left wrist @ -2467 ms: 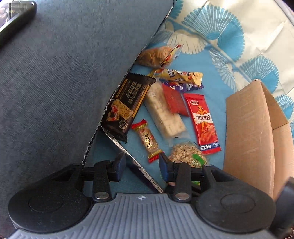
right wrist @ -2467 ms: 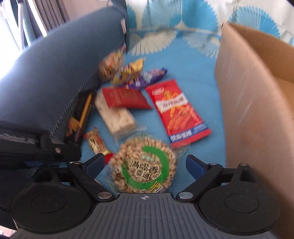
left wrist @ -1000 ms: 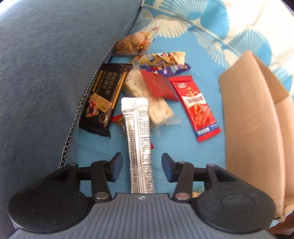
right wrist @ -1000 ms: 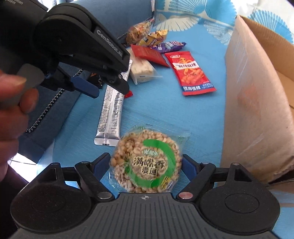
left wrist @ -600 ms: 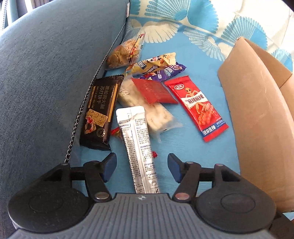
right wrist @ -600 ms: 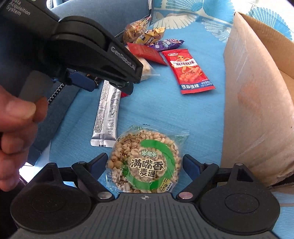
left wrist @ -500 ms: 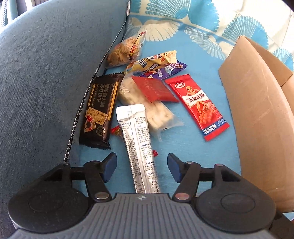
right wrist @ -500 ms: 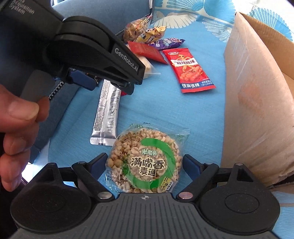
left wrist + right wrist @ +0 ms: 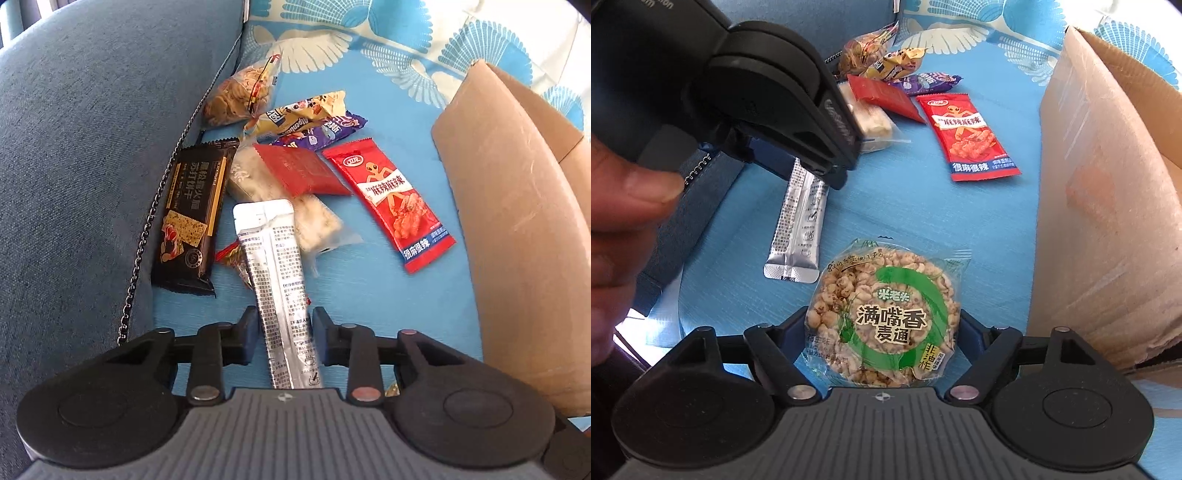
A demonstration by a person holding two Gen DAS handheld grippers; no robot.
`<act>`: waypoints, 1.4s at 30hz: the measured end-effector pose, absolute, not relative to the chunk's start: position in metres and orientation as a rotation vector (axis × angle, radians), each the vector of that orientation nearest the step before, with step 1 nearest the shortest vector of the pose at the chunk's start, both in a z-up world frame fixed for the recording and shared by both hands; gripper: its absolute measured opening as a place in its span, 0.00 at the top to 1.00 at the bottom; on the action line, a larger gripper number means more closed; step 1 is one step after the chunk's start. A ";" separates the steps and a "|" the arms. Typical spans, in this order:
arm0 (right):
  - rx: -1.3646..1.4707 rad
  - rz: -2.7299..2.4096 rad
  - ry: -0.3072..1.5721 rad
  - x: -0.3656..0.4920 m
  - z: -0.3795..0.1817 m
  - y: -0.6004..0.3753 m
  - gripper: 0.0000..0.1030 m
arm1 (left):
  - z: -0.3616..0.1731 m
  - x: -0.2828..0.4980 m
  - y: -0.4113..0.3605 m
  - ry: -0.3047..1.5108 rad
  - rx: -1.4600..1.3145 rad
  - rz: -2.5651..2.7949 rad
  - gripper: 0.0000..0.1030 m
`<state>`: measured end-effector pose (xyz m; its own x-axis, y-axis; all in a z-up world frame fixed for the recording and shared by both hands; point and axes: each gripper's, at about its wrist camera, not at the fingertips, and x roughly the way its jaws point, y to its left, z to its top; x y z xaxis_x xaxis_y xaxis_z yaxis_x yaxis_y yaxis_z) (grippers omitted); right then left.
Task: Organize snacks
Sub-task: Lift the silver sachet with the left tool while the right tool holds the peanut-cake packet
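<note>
Closing, the left gripper straddles the silver sachet, whose long axis runs forward between narrowing jaws; the right gripper closes around the round puffed-grain cake.

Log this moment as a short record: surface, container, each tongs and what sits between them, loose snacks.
surface: blue patterned cloth
container: cardboard box, at right
left tongs: closing, silver stick packet between the pads
right tongs: closing, round puffed-grain cake between the pads
loose snacks: black cracker pack, red spicy strip pack, others piled behind
</note>
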<state>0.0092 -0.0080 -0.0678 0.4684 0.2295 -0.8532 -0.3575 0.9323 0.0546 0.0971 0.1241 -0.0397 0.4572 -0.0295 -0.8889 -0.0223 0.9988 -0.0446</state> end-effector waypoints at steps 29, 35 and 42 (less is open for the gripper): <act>-0.123 0.379 0.946 0.004 -0.050 -0.013 0.21 | -0.041 0.102 0.127 1.106 -0.067 0.023 0.37; -0.121 0.382 0.948 0.005 -0.053 -0.014 0.21 | -0.054 0.105 0.115 1.124 0.044 0.023 0.65; -0.124 0.379 0.920 0.000 -0.050 -0.014 0.21 | -0.040 0.099 0.124 1.063 0.018 0.038 0.77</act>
<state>-0.0003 -0.0139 -0.0503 0.5447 0.2665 -0.7951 -0.3712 0.9268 0.0563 0.0987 0.1236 -0.0400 0.4858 0.0402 -0.8731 -0.0229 0.9992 0.0332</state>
